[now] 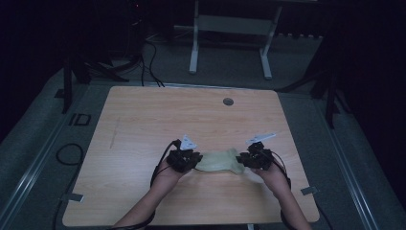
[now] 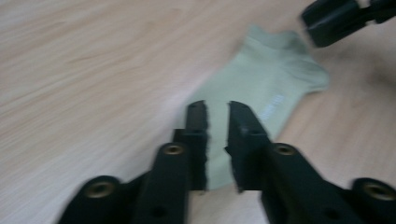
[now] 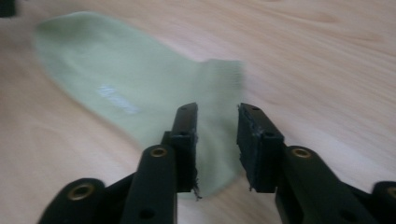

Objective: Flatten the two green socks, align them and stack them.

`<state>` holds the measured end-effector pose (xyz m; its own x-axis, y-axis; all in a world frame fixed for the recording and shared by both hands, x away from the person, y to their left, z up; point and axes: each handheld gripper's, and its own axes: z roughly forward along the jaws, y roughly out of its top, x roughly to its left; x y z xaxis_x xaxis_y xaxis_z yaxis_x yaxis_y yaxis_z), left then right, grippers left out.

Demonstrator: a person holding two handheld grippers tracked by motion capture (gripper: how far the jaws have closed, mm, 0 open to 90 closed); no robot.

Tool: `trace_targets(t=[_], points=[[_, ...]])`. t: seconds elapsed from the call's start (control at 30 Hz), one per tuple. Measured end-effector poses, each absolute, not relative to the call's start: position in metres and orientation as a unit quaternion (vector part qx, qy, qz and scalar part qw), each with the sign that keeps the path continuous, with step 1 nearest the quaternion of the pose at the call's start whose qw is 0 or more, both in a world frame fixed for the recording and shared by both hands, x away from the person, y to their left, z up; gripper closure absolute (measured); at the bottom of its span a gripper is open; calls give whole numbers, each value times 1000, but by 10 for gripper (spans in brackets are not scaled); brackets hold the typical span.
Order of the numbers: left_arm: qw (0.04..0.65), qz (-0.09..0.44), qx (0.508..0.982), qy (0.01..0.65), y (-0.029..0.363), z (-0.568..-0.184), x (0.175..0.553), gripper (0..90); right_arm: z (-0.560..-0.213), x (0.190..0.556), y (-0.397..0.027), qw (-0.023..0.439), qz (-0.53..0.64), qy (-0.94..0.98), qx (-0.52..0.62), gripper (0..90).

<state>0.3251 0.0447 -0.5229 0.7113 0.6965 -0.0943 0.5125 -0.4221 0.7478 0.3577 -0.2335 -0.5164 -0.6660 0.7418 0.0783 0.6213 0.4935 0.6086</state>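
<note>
A pale green sock (image 1: 219, 161) lies flat on the wooden tabletop (image 1: 143, 124), near its front edge, stretched out sideways. One end is the ribbed cuff, the other the rounded toe. A small pale mark shows on its side.

A: that pale green knitted cloth sock (image 3: 126, 93) looks soft and matt, fine ribbing at the cuff

B: yep, and the light wood-grain laminate table (image 1: 143, 120) is smooth with a faint sheen. black plastic gripper pads (image 3: 254, 140) look matt, rough, frayed at the edges
</note>
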Motion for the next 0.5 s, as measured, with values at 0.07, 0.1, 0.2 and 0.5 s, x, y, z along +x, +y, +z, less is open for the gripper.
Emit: trace_targets(t=[0.07, 0.1, 0.2, 0.5], points=[[393, 111, 840, 358, 40, -526, 325, 842, -518, 355, -228, 96, 307, 864, 388, 764], [385, 110, 846, 352, 36, -529, 325, 860, -519, 353, -223, 98, 304, 868, 381, 800], [368, 98, 853, 358, 28, -543, 330, 861, -526, 350, -213, 92, 295, 878, 365, 811], [355, 99, 851, 375, 32, -559, 333, 860, -543, 351, -214, 84, 276, 888, 358, 761]])
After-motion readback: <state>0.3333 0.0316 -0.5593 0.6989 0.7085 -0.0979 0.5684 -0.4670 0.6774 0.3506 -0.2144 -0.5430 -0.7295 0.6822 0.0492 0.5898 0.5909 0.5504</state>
